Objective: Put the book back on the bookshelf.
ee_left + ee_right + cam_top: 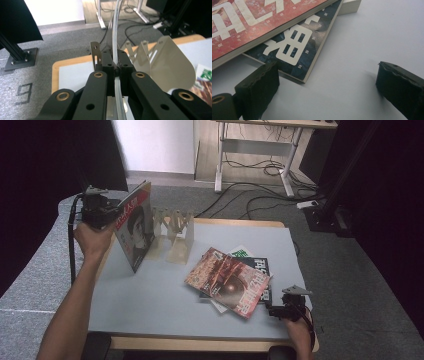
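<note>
A: High view, item one: magazine (pixel 134 227), upright, at the tabletop's (pixel 150 305) far left corner, just left of the rack (pixel 172 234). Left claw (pixel 116 210) pinching its top edge.

B: Left gripper view adds the thin edge clamped between the pads. Right claw (pixel 327 82): spread, beside the stack (pixel 230 280), near right corner.

Readable markings:
- Floor mat (pixel 25 82) — dark stencilled "69", seen in the left gripper view.
- Dark blue magazine (pixel 294 47) — large white block characters across the cover and a row of small figures along its edge, too small to read.
- Red magazine (pixel 249 20) — large white characters, cut off.
- Upright magazine (pixel 134 227) — white characters on red, illegible.
</note>
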`<action>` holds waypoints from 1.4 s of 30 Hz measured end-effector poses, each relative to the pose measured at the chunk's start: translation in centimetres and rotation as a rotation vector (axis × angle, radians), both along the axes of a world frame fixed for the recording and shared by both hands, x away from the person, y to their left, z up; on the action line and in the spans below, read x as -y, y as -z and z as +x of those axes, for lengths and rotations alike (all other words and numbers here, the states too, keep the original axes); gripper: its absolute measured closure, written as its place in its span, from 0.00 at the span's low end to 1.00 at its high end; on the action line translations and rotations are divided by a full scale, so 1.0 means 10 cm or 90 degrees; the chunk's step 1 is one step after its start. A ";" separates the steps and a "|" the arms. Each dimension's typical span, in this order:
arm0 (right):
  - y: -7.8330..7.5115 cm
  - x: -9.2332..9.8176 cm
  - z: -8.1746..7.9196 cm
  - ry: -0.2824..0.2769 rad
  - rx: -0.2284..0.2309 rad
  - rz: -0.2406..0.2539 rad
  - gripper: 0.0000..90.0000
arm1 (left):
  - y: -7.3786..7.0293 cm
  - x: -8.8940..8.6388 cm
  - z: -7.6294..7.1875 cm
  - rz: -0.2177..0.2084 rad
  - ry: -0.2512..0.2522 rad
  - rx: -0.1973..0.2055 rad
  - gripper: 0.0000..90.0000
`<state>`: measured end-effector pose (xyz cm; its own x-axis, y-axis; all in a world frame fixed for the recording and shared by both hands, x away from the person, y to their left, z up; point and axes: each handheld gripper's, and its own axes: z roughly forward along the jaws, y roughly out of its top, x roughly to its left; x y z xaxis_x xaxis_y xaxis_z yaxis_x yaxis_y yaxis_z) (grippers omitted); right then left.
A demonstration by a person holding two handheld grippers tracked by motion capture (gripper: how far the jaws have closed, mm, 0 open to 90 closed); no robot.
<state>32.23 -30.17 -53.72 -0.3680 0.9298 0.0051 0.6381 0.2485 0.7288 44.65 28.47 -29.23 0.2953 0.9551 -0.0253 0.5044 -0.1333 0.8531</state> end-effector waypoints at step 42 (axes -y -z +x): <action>0.00 0.00 0.00 0.001 0.000 0.001 0.05 | 0.10 -0.14 0.00 -0.004 0.028 0.010 0.42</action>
<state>32.22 -30.16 -53.73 -0.3671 0.9302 0.0065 0.6383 0.2468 0.7292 44.70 29.92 -30.23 0.3376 0.9409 -0.0264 0.4844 -0.1497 0.8620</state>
